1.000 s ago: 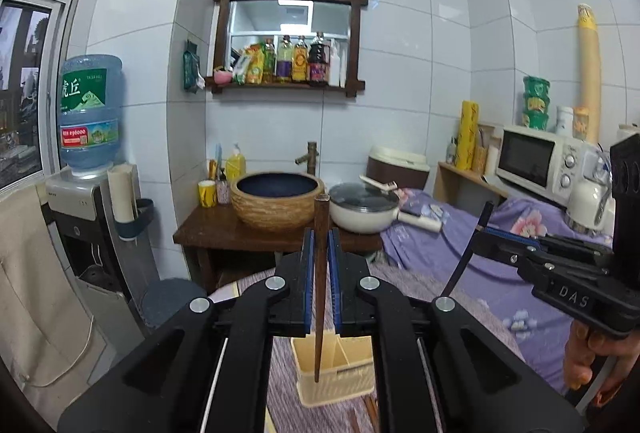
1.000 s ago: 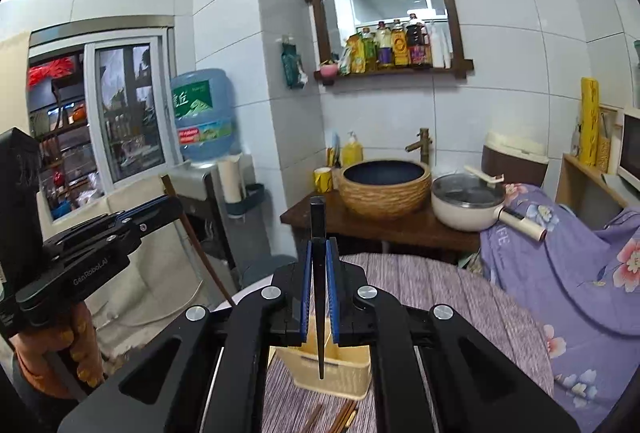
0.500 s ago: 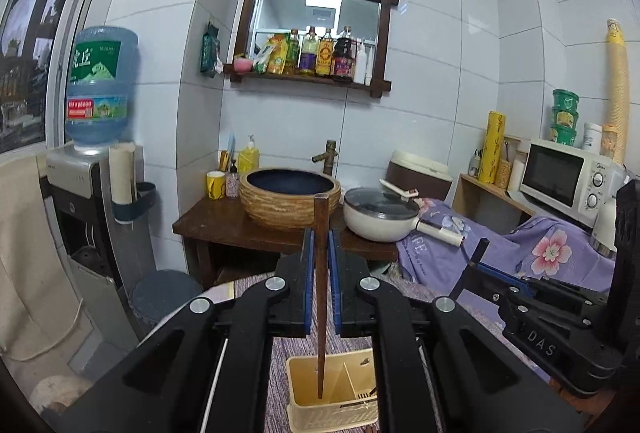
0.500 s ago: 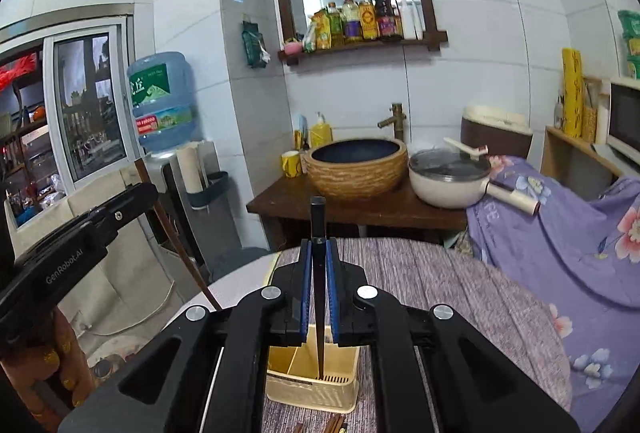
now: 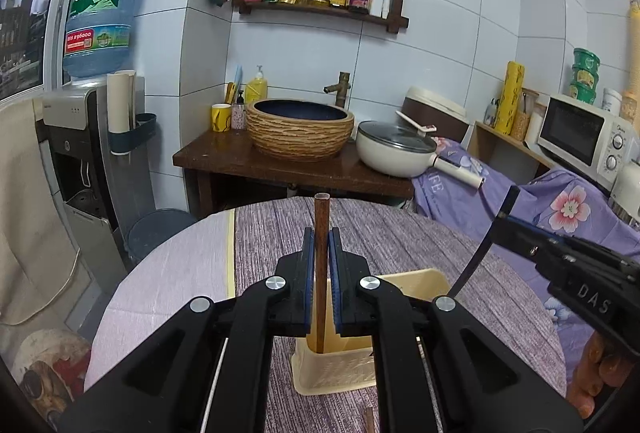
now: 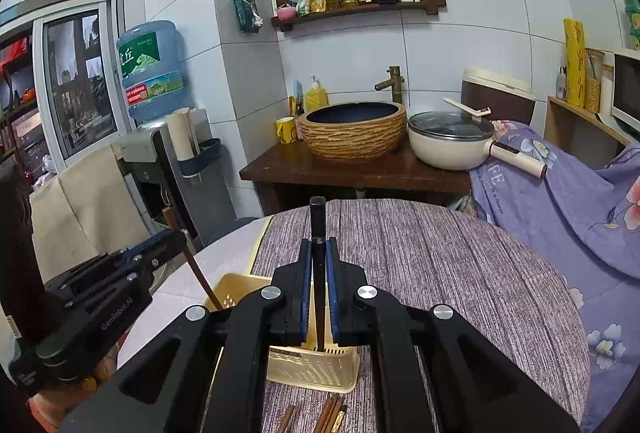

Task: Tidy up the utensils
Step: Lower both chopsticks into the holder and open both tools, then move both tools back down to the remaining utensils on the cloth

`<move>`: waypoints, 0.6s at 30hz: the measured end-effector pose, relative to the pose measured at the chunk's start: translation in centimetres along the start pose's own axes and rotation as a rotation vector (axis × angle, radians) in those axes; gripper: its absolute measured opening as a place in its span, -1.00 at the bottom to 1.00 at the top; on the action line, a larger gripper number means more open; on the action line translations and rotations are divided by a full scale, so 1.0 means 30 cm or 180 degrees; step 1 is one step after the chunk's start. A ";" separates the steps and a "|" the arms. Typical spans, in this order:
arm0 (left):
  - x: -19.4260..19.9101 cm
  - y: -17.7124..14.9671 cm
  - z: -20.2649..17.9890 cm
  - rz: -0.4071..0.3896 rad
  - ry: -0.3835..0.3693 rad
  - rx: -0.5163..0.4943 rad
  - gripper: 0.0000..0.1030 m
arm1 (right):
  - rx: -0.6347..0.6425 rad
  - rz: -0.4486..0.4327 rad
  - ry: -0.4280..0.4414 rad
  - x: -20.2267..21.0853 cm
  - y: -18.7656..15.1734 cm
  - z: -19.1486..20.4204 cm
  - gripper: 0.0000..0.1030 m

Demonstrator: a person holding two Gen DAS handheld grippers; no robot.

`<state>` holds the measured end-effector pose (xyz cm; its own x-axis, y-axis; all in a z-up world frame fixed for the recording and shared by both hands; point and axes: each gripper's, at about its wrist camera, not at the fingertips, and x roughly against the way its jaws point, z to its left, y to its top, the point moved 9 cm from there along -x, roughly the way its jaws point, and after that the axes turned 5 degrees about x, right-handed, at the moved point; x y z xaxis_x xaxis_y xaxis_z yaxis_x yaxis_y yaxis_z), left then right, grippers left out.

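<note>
The left tool (image 5: 321, 259) was closed on a brown chopstick (image 5: 321, 273), its blue pads pressing the stick from both sides. The chopstick stood upright, and its lower end reached down into the cream plastic basket (image 5: 340, 369) that stood on the near part of the round bench (image 5: 420, 233), which was covered with a purple striped cloth. In the right wrist view the same tool (image 6: 176, 239) came in from the left, and its chopstick (image 6: 200, 275) was tilted, with the tip going down behind the left rim of the basket (image 6: 316, 365).

The right tool (image 6: 319, 261) was also closed, on a black chopstick (image 6: 319, 273), which stood upright with its lower end inside the basket. In the left wrist view this tool (image 5: 508, 223) entered from the right, and its black chopstick (image 5: 478, 253) leaned down to the right far corner of the basket.

More brown chopsticks (image 6: 330, 413) lay flat on the cloth just in front of the basket, on the near side.
</note>
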<state>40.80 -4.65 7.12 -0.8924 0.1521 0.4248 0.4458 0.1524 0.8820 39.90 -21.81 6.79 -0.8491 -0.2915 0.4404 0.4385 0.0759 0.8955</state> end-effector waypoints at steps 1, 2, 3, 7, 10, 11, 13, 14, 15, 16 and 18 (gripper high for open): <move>-0.005 -0.008 0.001 0.0012 0.0004 -0.0002 -0.86 | -0.0004 -0.0006 -0.0001 0.000 -0.001 -0.003 -0.86; -0.010 -0.015 0.002 0.0017 0.0002 0.0002 -0.86 | -0.0014 -0.0007 0.0002 0.001 -0.002 -0.005 -0.86; -0.011 -0.019 0.003 0.0013 0.0007 0.0000 -0.86 | -0.0018 -0.0007 0.0002 0.003 -0.003 -0.006 -0.86; -0.013 -0.033 0.005 0.0056 -0.0019 0.0023 -0.86 | -0.0028 -0.0018 -0.0029 0.006 -0.005 -0.016 -0.85; 0.000 -0.031 0.008 0.0045 -0.0041 0.0038 -0.82 | -0.0076 -0.0048 -0.0025 0.013 -0.011 -0.033 -0.67; 0.007 -0.028 0.007 0.0037 -0.0051 0.0034 -0.76 | -0.0082 -0.0060 -0.0033 0.017 -0.014 -0.037 -0.59; 0.030 -0.024 0.010 -0.0006 -0.0068 0.0045 0.08 | -0.0101 -0.0088 -0.0024 0.026 -0.021 -0.044 -0.31; 0.049 -0.022 0.015 -0.0069 -0.0081 0.0080 0.29 | -0.0108 -0.0104 -0.0026 0.032 -0.024 -0.048 -0.30; 0.070 -0.021 0.019 -0.0139 -0.0101 0.0115 0.46 | -0.0106 -0.0124 -0.0038 0.041 -0.027 -0.051 -0.29; 0.084 -0.021 0.023 -0.0173 -0.0108 0.0127 0.47 | -0.0105 -0.0143 -0.0040 0.048 -0.028 -0.053 -0.22; 0.104 -0.042 0.027 -0.0140 -0.0114 0.0097 0.49 | -0.0118 -0.0214 -0.0046 0.073 -0.031 -0.058 0.04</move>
<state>37.50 -3.59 7.17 -0.9084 0.1793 0.3777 0.4086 0.1893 0.8929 38.15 -24.16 6.81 -0.8812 -0.2809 0.3804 0.3906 0.0210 0.9203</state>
